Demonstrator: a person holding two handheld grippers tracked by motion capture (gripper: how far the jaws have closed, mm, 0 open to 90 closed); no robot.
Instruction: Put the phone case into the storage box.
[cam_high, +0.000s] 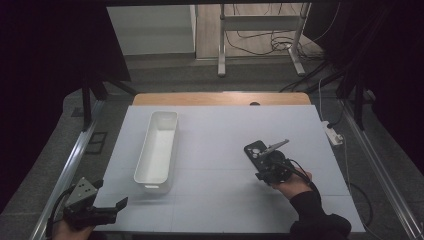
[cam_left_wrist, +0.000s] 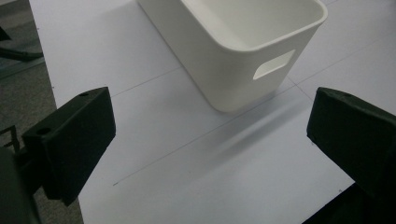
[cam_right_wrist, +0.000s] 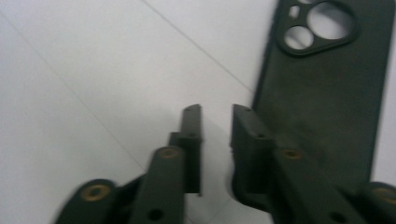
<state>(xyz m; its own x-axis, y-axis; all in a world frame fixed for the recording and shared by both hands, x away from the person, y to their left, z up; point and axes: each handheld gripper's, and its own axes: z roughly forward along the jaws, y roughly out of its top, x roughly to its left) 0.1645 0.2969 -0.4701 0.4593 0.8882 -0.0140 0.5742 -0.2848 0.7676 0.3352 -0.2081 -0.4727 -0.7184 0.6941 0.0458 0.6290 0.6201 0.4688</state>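
High view: one white mat (cam_high: 220, 200) covering a wooden table (cam_high: 220, 98), with one long white bin (cam_high: 157, 150) left of centre, lying lengthwise toward the far edge, interior bare; one black phone case (cam_high: 255, 152) flat on the mat right of centre, well apart from the bin, broad bare mat between them and toward the far edge. Right gripper (cam_high: 266, 161) just at the near end of the case, held by a hand (cam_high: 292, 184) in a dark sleeve; left gripper (cam_high: 117, 206) near the mat's near left corner, close to the table edge. Left gripper view: two black jaws spread wide with nothing between, bare mat ahead, then the bin's near end wall (cam_left_wrist: 243, 70) with one handle slot (cam_left_wrist: 273, 65). Right gripper view: jaws parted by a narrow gap, released, nothing clamped; phone case (cam_right_wrist: 327, 88) lying just beside the right-hand jaw, three camera cut-outs (cam_right_wrist: 322, 25) at its far end.
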